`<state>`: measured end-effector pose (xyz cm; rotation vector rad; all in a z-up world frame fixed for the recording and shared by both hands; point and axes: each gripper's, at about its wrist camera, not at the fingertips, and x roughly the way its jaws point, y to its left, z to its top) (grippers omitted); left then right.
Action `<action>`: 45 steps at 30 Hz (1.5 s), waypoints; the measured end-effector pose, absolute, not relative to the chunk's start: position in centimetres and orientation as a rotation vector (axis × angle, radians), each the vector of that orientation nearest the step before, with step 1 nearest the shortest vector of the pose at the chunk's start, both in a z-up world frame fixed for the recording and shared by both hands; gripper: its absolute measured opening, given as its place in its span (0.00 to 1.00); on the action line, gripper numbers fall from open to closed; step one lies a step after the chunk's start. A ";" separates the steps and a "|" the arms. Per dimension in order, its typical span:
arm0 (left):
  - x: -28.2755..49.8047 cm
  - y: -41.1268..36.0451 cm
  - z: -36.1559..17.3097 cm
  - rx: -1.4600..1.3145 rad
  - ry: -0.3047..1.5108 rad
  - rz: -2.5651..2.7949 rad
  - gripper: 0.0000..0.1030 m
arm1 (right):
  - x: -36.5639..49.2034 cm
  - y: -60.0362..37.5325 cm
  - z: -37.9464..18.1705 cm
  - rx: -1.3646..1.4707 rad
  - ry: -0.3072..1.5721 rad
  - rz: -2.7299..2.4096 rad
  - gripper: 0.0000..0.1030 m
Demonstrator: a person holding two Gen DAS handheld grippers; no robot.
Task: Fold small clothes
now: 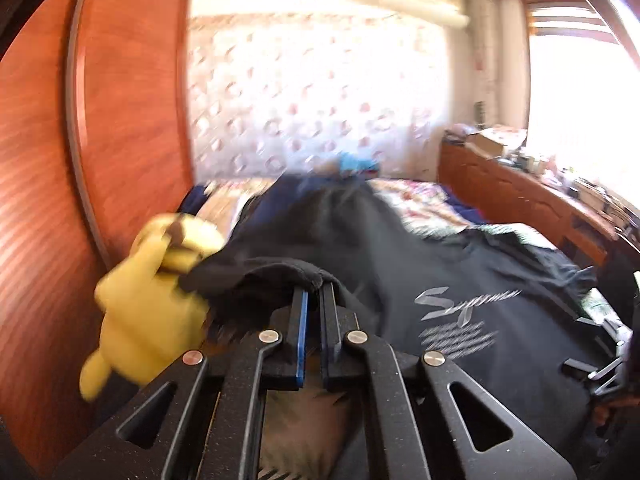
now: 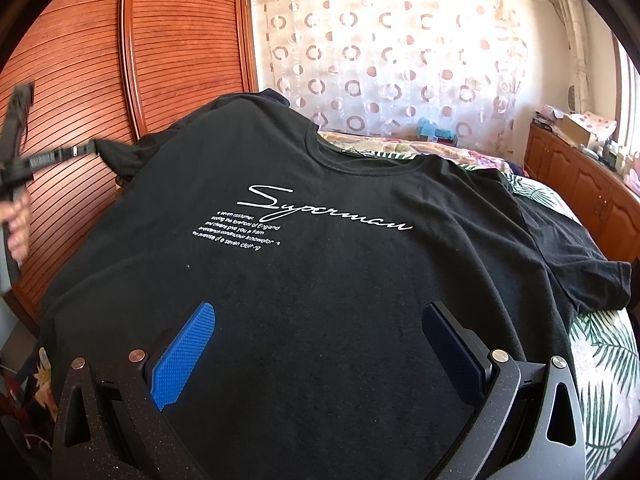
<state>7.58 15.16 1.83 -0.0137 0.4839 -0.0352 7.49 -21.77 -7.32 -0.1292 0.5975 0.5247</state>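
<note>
You have one black cotton T-shirt with white script print (image 2: 320, 280): your left gripper (image 1: 314, 300) pinches its sleeve, your right gripper (image 2: 320, 344) gapes empty above it.

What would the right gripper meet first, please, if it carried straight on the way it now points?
Most likely the black T-shirt on the bed: the open right gripper angles down over its lower front, nothing between. How near it hangs is unclear.

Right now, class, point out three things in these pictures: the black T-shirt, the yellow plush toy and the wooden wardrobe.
T-shirt (image 2: 320, 280): right wrist view, plain chest cloth below the white lettering.
Plush toy (image 1: 148, 312): left wrist view, its yellow body.
Wardrobe (image 2: 176, 40): right wrist view, a slatted door panel.
</note>
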 end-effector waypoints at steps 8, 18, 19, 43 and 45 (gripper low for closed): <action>12.7 5.8 4.5 0.147 0.515 -0.224 0.06 | 7.6 -23.7 -7.1 -0.081 0.590 0.497 1.00; 10.9 4.8 1.9 0.166 0.570 -0.249 0.71 | 7.3 -25.5 -6.6 -0.059 0.595 0.482 1.00; 10.7 4.9 1.8 0.169 0.573 -0.239 0.71 | 7.3 -25.5 -6.5 -0.059 0.599 0.484 1.00; 3.4 14.9 -0.3 -0.011 0.518 -0.012 0.80 | 15.2 -4.3 0.2 -0.269 0.558 1.000 0.70; 3.3 15.2 -0.5 -0.017 0.520 -0.010 0.80 | 16.1 -1.7 0.0 -0.296 0.554 1.016 0.70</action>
